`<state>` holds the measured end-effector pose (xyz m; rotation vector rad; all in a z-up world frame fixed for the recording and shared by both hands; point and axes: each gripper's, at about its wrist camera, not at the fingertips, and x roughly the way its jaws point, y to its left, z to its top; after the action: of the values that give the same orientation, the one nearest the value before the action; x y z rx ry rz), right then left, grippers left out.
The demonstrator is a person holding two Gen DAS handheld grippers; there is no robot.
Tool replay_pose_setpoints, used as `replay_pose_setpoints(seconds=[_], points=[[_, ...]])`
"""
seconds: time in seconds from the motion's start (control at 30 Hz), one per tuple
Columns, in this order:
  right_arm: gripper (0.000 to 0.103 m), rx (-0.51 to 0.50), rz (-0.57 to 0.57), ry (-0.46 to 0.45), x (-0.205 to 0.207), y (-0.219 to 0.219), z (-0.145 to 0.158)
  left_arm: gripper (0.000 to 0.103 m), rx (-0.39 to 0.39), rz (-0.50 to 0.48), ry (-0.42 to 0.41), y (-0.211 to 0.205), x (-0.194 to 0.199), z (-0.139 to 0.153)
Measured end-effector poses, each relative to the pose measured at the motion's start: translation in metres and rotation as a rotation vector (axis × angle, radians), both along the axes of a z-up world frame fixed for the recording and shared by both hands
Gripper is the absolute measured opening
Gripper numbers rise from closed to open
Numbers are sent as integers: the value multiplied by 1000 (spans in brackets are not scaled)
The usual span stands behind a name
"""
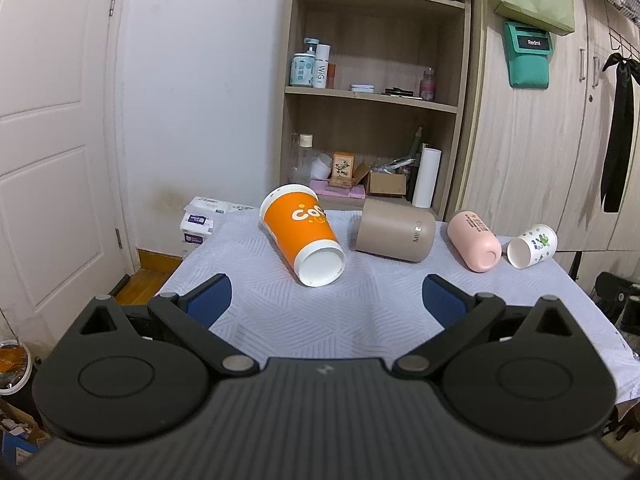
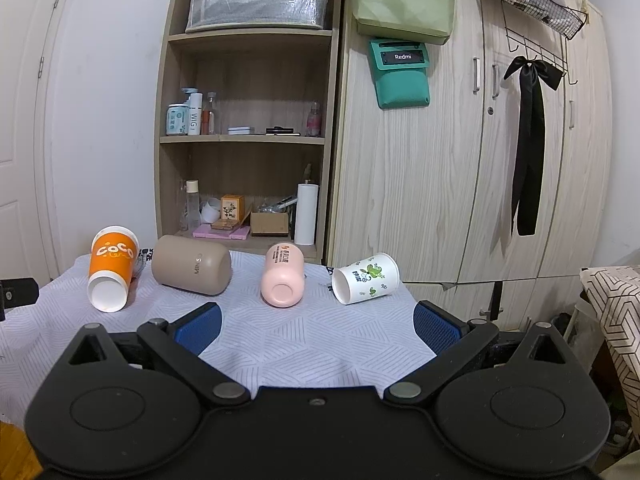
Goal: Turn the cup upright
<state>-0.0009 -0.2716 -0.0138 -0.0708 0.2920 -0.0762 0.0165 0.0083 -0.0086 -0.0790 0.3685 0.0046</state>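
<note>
- Both of my grippers are hovering over the near part of the table, jaws spread wide with nothing between them: left gripper (image 1: 327, 300), right gripper (image 2: 316, 328).
- There's a bare stretch of the grey patterned tablecloth (image 1: 360, 320) between the blue pads and the row of cups, so plenty of room to come in from the front.
- Edges: the cloth's left edge drops off toward the door (image 1: 52, 140) and wood floor. On the right, the white cup sits close to that side's edge, with the wardrobe (image 2: 440, 180) just behind.
- Four cups, all lying on their sides in a row across the far half of the table: one orange paper cup (image 1: 302, 236), one tan tumbler (image 1: 394, 230), one pink cup (image 1: 474, 240), one white cup with green print (image 1: 532, 246).
- The orange cup's white base points toward me. The white cup shows its open mouth, facing left.
- Only the left wrist view shows the tissue packs (image 1: 198, 222) at the far left corner.
- Only the right wrist view shows the pink cup's base end-on and a patterned piece (image 2: 616, 312) far right.
- Open shelf (image 2: 244, 140) stands behind the table in both views.
</note>
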Motion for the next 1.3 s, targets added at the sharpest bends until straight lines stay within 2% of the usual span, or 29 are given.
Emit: replay_pose_setpoints(seconds=[1.3], points=[[103,-2,-7,20,0,1,0,103,7,6,-16,1,-5,3]])
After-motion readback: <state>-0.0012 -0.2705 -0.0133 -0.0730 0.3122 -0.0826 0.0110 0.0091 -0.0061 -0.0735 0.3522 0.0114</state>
